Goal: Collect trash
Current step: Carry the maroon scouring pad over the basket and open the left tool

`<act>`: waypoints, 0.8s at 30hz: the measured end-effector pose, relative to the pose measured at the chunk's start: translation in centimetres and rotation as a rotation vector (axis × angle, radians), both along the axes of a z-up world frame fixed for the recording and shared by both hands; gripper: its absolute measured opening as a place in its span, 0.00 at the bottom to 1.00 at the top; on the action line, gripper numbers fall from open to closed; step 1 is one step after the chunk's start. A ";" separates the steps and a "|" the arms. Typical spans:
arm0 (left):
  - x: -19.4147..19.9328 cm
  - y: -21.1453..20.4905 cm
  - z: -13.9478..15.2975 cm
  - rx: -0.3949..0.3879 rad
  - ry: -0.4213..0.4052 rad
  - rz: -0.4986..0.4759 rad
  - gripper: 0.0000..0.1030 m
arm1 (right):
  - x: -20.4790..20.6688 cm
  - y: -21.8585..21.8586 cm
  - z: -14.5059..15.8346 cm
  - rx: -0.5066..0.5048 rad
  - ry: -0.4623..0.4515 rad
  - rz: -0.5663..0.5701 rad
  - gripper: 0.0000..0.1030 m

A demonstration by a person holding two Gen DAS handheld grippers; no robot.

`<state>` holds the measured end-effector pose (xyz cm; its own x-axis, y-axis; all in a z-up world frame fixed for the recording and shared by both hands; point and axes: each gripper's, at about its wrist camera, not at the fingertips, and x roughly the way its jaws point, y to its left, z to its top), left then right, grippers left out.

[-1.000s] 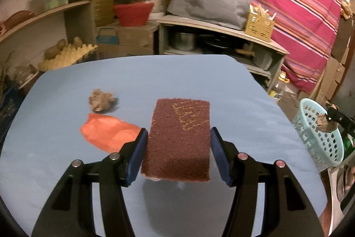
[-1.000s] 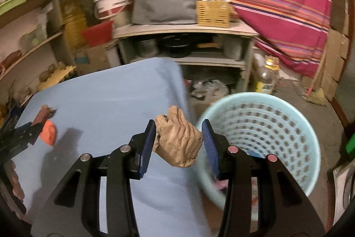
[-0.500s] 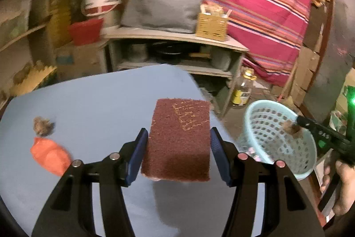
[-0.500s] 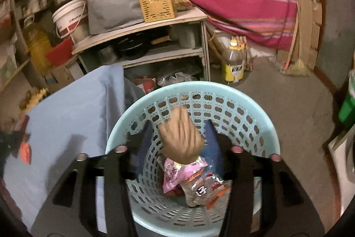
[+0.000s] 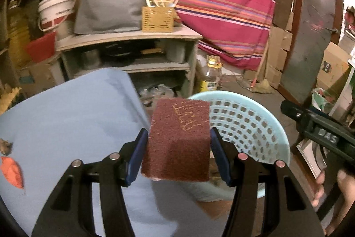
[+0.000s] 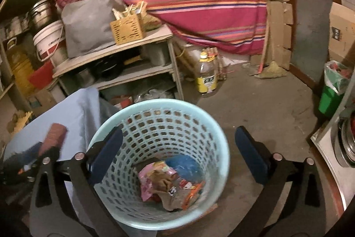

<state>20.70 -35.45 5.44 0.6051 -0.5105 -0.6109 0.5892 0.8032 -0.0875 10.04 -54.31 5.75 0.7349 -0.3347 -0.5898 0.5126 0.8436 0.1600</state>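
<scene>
Left wrist view: the left gripper (image 5: 178, 154) clamps a sponge (image 5: 177, 141) by its long sides, over the tabletop's right edge beside the basket (image 5: 255, 126). Light, squashy. The right gripper (image 6: 178, 153), jaws just opened wide, holds nothing.

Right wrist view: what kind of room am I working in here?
Probably a household storeroom or utility corner: a cluttered wooden shelf with pots and a white bucket, a broom on bare concrete floor, and stacked cardboard boxes.

We see a dim, warm-lit room through fisheye lenses: edges bow and darken to black, the pale blue perforated plastic basket (image 6: 159, 161) smears slightly, shelves lie in shadow.
</scene>
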 end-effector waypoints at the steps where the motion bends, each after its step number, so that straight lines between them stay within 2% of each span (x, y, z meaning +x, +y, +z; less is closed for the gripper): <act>1: 0.1 -0.9 -0.4 0.005 0.009 -0.009 0.55 | -0.4 -0.3 0.1 -0.002 -0.005 -0.010 0.96; 11: 1.6 -6.0 -2.1 0.022 0.021 -0.039 0.56 | -2.2 -2.6 0.4 0.057 -0.046 -0.081 0.96; 12: 1.7 -6.2 -2.2 0.024 0.027 -0.048 0.59 | -2.2 -2.5 0.4 0.057 -0.045 -0.080 0.96; 13: 1.8 -6.4 -2.3 0.028 0.038 -0.057 0.69 | -2.1 -2.5 0.4 0.055 -0.044 -0.079 0.96; 14: 1.9 -6.5 -2.4 0.032 0.044 -0.057 0.75 | -2.1 -2.5 0.3 0.052 -0.041 -0.077 0.96; 20: 2.3 -4.7 -2.6 0.029 0.061 -0.035 0.78 | -1.6 -2.1 0.3 0.036 -0.028 -0.078 0.96; 24: 2.8 -1.3 -2.6 0.038 0.062 0.029 0.84 | -1.0 -1.5 0.3 0.032 -0.022 -0.070 0.96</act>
<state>23.46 -36.73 2.80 0.5799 -0.4691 -0.6661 0.5601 0.8233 -0.0922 9.06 -55.78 6.01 0.7234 -0.3672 -0.5847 0.5663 0.8000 0.1982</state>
